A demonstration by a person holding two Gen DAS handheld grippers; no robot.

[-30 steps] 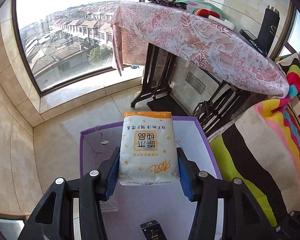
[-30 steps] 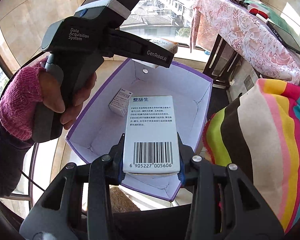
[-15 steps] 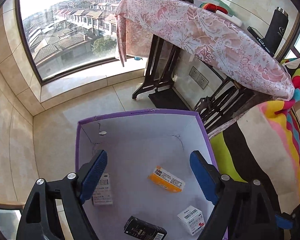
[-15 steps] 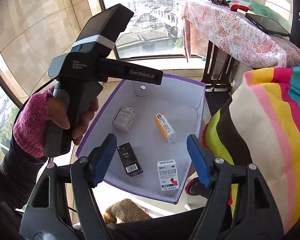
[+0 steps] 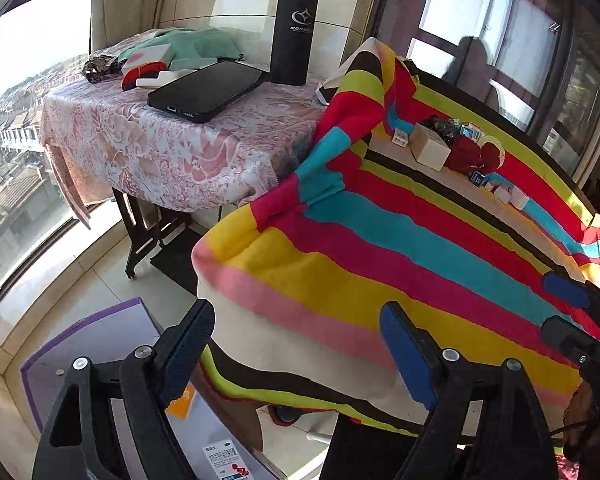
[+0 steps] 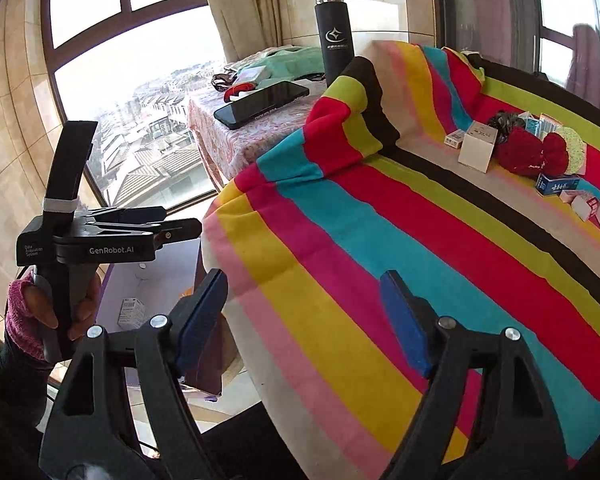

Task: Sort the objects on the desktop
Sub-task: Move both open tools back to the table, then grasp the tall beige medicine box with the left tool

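Note:
My left gripper [image 5: 298,344] is open and empty, facing the near edge of the striped table [image 5: 380,248]. My right gripper [image 6: 304,312] is open and empty above the same cloth. The purple-rimmed box [image 5: 100,332] stands on the floor at lower left; it holds an orange pack [image 5: 180,400] and a white medicine box [image 5: 224,456]. Another white box [image 6: 131,312] shows in it in the right wrist view. A cluster of small boxes [image 6: 476,148] and red items [image 6: 520,152] lies at the far right of the table, well beyond both grippers.
A side table with a pink cloth [image 5: 160,140] holds a black phone [image 5: 208,90] and a black flask [image 5: 294,28]. Windows run along the left. The left hand-held gripper body [image 6: 72,240] shows at the left of the right wrist view.
Both grippers let go of their boxes into the purple box a second ago, then swung up and to the right, from over the box toward the striped table.

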